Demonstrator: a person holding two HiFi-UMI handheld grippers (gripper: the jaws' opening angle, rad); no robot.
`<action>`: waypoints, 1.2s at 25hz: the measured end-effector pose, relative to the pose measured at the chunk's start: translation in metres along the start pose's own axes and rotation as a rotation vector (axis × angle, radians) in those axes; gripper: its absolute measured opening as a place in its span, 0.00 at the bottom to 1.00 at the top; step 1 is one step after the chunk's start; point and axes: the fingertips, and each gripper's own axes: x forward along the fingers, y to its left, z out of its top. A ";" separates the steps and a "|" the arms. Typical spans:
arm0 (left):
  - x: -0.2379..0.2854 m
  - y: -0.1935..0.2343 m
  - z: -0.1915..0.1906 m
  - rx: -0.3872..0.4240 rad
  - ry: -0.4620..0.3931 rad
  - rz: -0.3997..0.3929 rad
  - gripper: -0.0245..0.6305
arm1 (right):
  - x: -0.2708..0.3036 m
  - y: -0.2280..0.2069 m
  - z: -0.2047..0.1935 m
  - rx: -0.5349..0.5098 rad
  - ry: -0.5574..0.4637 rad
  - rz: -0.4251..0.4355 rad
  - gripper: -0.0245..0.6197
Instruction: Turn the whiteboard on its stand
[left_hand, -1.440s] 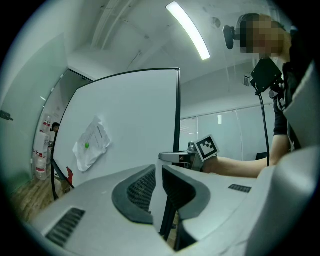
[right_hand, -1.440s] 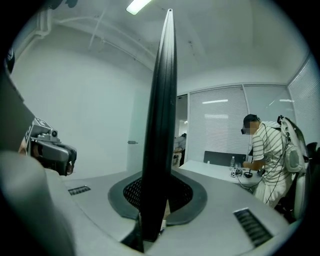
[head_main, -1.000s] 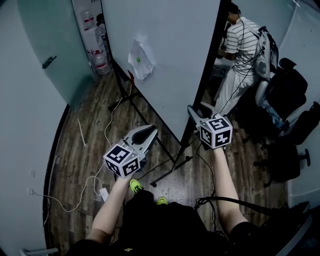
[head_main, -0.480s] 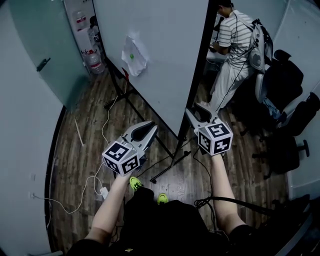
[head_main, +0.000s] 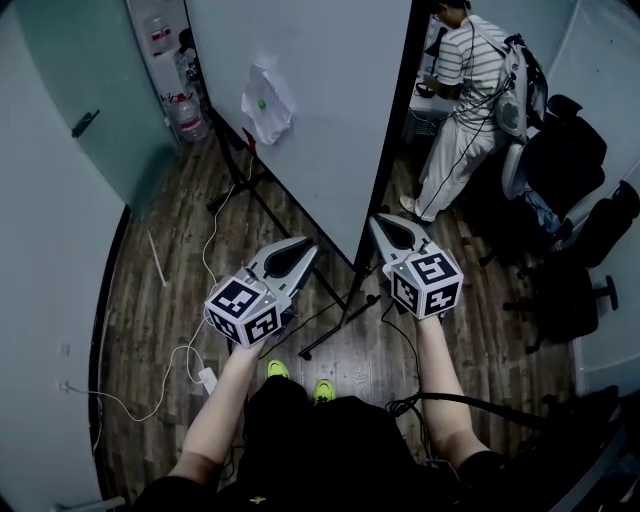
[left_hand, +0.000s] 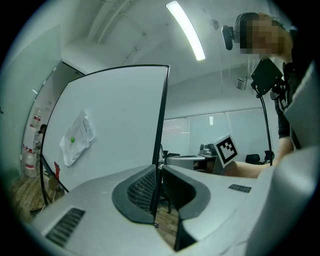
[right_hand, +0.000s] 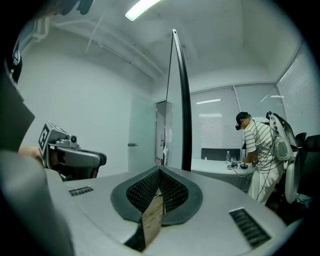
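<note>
The tall white whiteboard w/ black frame (head_main: 320, 110) is seen upright on its black metal stand (head_main: 335, 335), mid-room, its near vertical edge turned toward the person. A crumpled white paper sheet w/ a green dot (head_main: 265, 103) hangs on its face.

The right gripper (head_main: 380, 223) is held level just beside that near edge, on its right. Its tongs have just been closed, pads together, nothing btwn them, prob. so the board can be pushed w/ a solid tip rather than pinched. The left gripper (head_main: 304, 250) is held on the face side, near the lower corner. Its tongs are narrowly apart, the black edge lined up w/ the gap; contact can't be made out. One tool per side suits a turning push.

Room is judged tight:
- A frosted glass door (head_main: 90, 110) is at left.
- A person in a striped shirt (head_main: 465, 80) and black office chairs (head_main: 570, 160) are behind at right.
- A white cable (head_main: 190, 360) lies on the dark wood floor (head_main: 170, 280) near the stand's feet, a snag risk.
</note>
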 end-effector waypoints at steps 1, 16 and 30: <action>-0.001 0.000 0.000 -0.002 0.000 0.000 0.10 | 0.001 0.003 -0.002 0.006 0.002 0.006 0.08; -0.020 -0.012 0.005 -0.003 -0.016 -0.052 0.09 | -0.012 0.055 -0.018 0.024 0.045 0.030 0.08; -0.076 -0.049 0.006 -0.019 -0.040 -0.084 0.09 | -0.055 0.116 -0.028 0.021 0.075 0.014 0.08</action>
